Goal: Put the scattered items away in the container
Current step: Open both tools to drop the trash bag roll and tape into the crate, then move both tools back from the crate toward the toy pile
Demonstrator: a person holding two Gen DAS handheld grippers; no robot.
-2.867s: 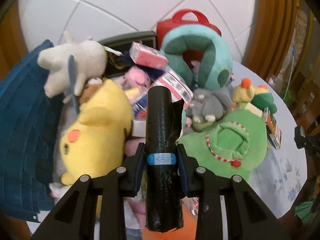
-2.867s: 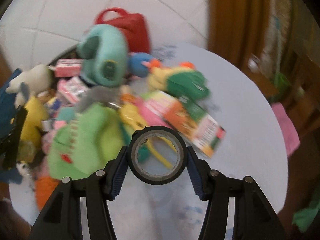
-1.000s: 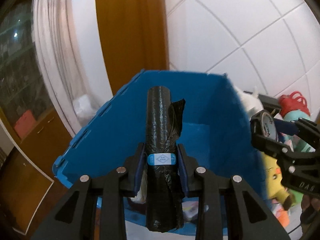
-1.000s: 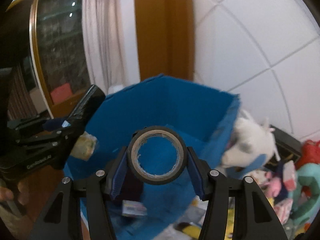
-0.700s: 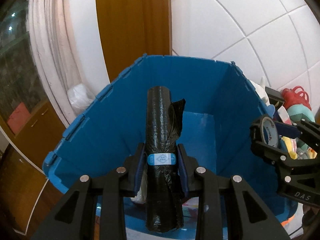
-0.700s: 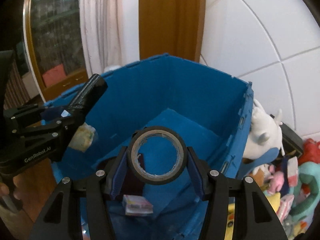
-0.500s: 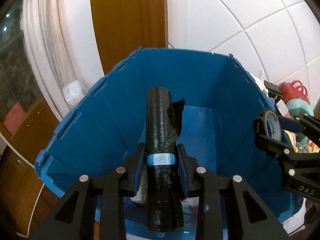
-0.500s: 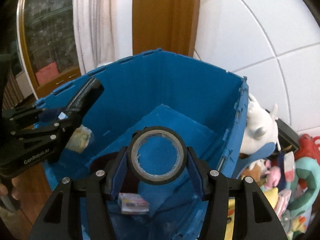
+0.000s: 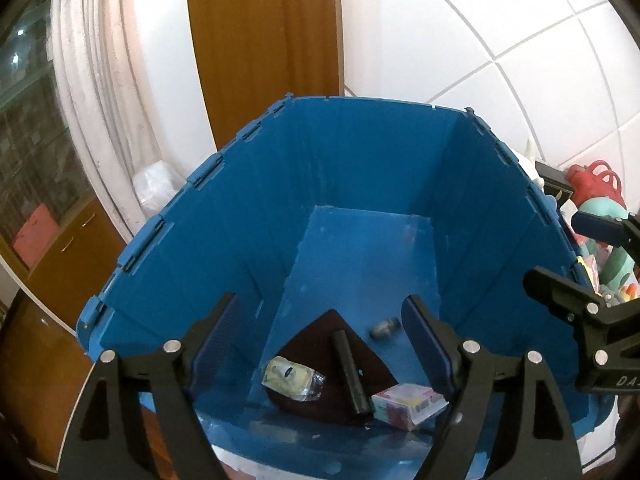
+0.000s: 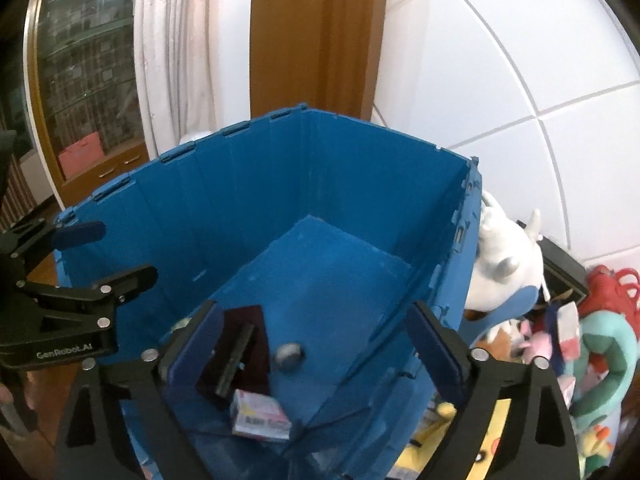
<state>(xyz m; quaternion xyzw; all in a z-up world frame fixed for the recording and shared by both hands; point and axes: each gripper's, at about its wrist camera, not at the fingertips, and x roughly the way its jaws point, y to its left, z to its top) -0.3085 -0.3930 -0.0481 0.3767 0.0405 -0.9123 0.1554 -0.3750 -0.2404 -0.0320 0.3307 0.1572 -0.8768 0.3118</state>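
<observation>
**Both claws opening over the blue bin, nothing left between the pads**

Left claw [image 9: 322, 338] and right claw [image 10: 314, 346] both hover over the blue container [image 9: 360, 168], jaws opening wide with nothing between them. Down on the bin floor lie the black roll [image 9: 349, 366], across a dark flat piece [image 9: 320, 344], plus a blurry grey round thing [image 10: 289, 355] that I'd guess is the tape roll, can't say for sure. A small pink-and-white box [image 9: 408, 400] and a yellowish packet [image 9: 289, 376] sit right beside them.

To do this step well, I'd say let the jaws finish spreading, then lift straight up so the fingers don't clip the container walls, and mind the two claws, which are pretty close to each other over the rim.

Loads still to tidy: a white plush [image 10: 504, 264] leans against the bin's outer wall, with a teal neck pillow [image 10: 604, 356], a yellow plush [image 10: 492, 444] and a red bag [image 9: 596, 180] piled beyond. That white plush crowds the rim, so it's probably the easiest next grab.
</observation>
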